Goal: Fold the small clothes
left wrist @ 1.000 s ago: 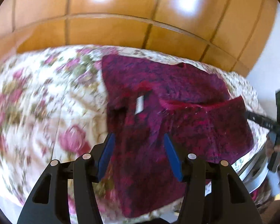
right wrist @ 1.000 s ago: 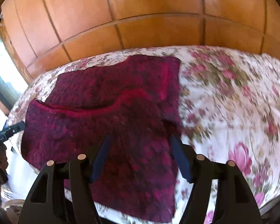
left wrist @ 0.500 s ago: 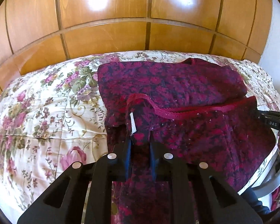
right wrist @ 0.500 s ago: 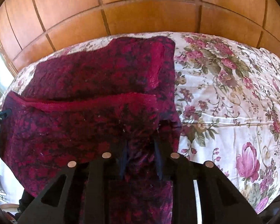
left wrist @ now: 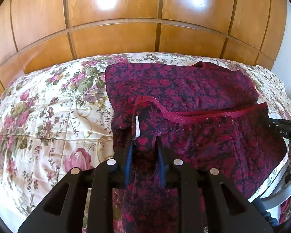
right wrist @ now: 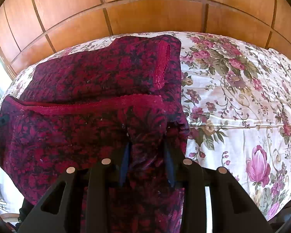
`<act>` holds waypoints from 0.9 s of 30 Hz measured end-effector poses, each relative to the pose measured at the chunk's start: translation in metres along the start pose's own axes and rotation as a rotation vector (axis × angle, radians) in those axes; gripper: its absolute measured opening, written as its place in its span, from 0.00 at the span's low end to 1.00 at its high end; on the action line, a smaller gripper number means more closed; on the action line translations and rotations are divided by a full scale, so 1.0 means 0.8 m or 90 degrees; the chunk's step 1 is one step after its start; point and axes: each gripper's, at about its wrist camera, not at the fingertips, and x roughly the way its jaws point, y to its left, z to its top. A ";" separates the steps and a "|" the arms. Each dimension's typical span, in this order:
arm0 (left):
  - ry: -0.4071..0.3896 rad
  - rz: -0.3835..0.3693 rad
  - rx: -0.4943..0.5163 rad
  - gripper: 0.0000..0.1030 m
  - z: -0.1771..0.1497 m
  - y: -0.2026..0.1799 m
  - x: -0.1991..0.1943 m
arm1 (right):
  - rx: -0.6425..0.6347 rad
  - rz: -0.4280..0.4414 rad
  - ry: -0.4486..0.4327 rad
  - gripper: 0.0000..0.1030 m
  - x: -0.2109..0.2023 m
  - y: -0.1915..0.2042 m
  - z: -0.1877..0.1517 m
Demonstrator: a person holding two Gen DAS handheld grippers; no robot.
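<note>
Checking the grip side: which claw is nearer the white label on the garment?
Left. The left claw pinches the garment right beside the white label; the right claw grips the opposite corner.

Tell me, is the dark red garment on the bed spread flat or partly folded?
Partly folded: the garment has its near part with the red trim lying over the far part on the floral bedspread.

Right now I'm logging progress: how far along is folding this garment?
Early. The maroon garment lies spread on the floral bedspread. Left gripper and right gripper each pinch its bunched near edge, jaws easing open slightly. Folding it over remains.
</note>
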 end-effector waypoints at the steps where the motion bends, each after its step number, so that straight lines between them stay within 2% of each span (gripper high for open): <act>1: 0.000 0.001 -0.001 0.20 0.000 0.001 0.000 | 0.002 -0.003 0.001 0.38 0.000 0.000 0.000; 3: 0.000 0.002 0.000 0.21 -0.001 0.000 -0.001 | 0.014 0.003 0.005 0.43 0.001 -0.005 -0.003; 4: 0.000 0.005 0.001 0.30 -0.001 0.001 -0.001 | 0.020 0.008 0.005 0.43 0.001 -0.007 -0.004; 6: -0.007 0.004 -0.009 0.43 -0.002 0.006 -0.005 | 0.029 0.013 0.006 0.44 -0.001 -0.009 -0.005; 7: -0.013 -0.008 -0.021 0.46 -0.002 0.011 -0.009 | 0.029 0.012 0.006 0.45 -0.003 -0.008 -0.006; 11: -0.012 -0.060 -0.056 0.46 -0.005 0.030 -0.015 | 0.004 0.000 0.000 0.48 -0.009 0.000 -0.007; 14: -0.001 -0.106 -0.062 0.46 -0.010 0.031 -0.010 | -0.012 -0.006 0.001 0.43 -0.011 0.005 -0.009; 15: 0.000 -0.113 -0.061 0.45 -0.011 0.029 -0.009 | -0.015 -0.005 0.001 0.37 -0.012 0.006 -0.010; 16: 0.003 -0.126 -0.059 0.31 -0.013 0.025 -0.007 | -0.017 -0.004 0.000 0.34 -0.013 0.006 -0.011; 18: 0.001 -0.114 -0.047 0.17 -0.018 0.017 -0.004 | -0.019 -0.002 -0.002 0.26 -0.018 0.008 -0.013; 19: -0.003 -0.105 -0.045 0.14 -0.020 0.015 -0.005 | -0.022 0.001 -0.004 0.25 -0.024 0.009 -0.014; 21: -0.010 -0.113 -0.062 0.12 -0.023 0.020 -0.010 | -0.028 0.008 -0.008 0.20 -0.033 0.011 -0.013; 27: -0.079 -0.168 -0.131 0.11 -0.020 0.046 -0.061 | -0.024 0.068 -0.047 0.18 -0.090 0.015 0.000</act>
